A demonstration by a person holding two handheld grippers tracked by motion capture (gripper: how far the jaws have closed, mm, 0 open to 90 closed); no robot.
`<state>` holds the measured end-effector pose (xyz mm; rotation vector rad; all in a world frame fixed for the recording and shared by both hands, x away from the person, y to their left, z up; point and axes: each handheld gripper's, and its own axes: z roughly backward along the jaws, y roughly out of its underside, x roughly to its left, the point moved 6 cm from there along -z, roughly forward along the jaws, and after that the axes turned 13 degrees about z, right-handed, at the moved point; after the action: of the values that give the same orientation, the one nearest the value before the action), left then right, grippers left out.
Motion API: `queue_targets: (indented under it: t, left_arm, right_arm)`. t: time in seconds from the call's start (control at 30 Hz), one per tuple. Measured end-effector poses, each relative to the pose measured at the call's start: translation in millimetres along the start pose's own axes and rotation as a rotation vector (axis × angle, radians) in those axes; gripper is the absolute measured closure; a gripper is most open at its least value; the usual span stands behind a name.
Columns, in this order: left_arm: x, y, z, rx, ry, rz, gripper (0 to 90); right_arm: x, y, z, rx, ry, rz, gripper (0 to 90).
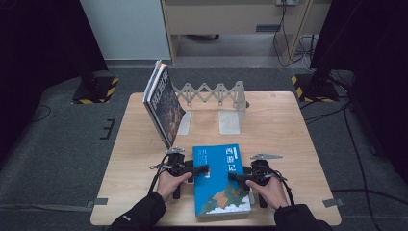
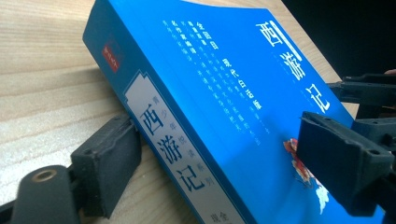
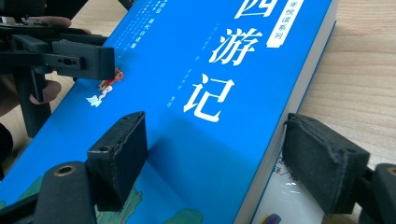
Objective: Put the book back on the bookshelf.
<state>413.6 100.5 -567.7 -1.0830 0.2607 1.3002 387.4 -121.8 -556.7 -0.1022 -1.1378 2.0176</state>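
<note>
At the table's [image 1: 144,144] near edge lies a blue book [image 1: 221,178], cover up, white title characters, grey spine label, painted landscape at its lower end. Left gripper [image 1: 204,169] grips the spine edge, one jaw under, one on the cover; right gripper [image 1: 233,176] clamps the page edge likewise. Behind, a dark book [image 1: 163,103] leans on an expanding white bookstand [image 1: 216,98], well apart; nothing obstructs

The blue book [image 1: 222,179] has a glossy paper cover, the table [image 1: 134,159] pale matt wood, the fingers [image 2: 109,161] rough black foam.
</note>
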Motion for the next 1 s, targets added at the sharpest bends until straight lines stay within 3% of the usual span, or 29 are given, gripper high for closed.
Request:
queue_targets:
  t: [0.17, 0.3, 0.73, 0.9, 1.0]
  left_arm:
    - [1.2, -0.9, 2.7, 0.024, 0.008, 0.052, 20.2]
    - [0.5, 0.5, 3.2, 0.061, 0.041, 0.096, 25.3]
    - [-4.6, -2.6, 9.1, 0.102, 0.021, 0.063, 28.1]
    - [-8.9, -4.6, 11.4, 0.091, 0.063, 0.068, 33.2]
    - [-11.3, -4.5, 11.2, 0.094, 0.062, 0.058, 33.7]
  right_arm:
    - [-0.4, 0.3, -0.1, -0.006, 0.000, 0.005, 22.5]
    - [-0.8, 0.6, -0.3, -0.009, -0.001, 0.009, 22.4]
    - [0.2, 0.7, -0.5, -0.007, -0.007, 0.016, 21.5]
    - [-0.5, 0.2, -0.5, -0.001, -0.008, 0.024, 21.3]
    - [-0.7, 0.0, -0.5, 0.001, -0.007, 0.024, 21.5]
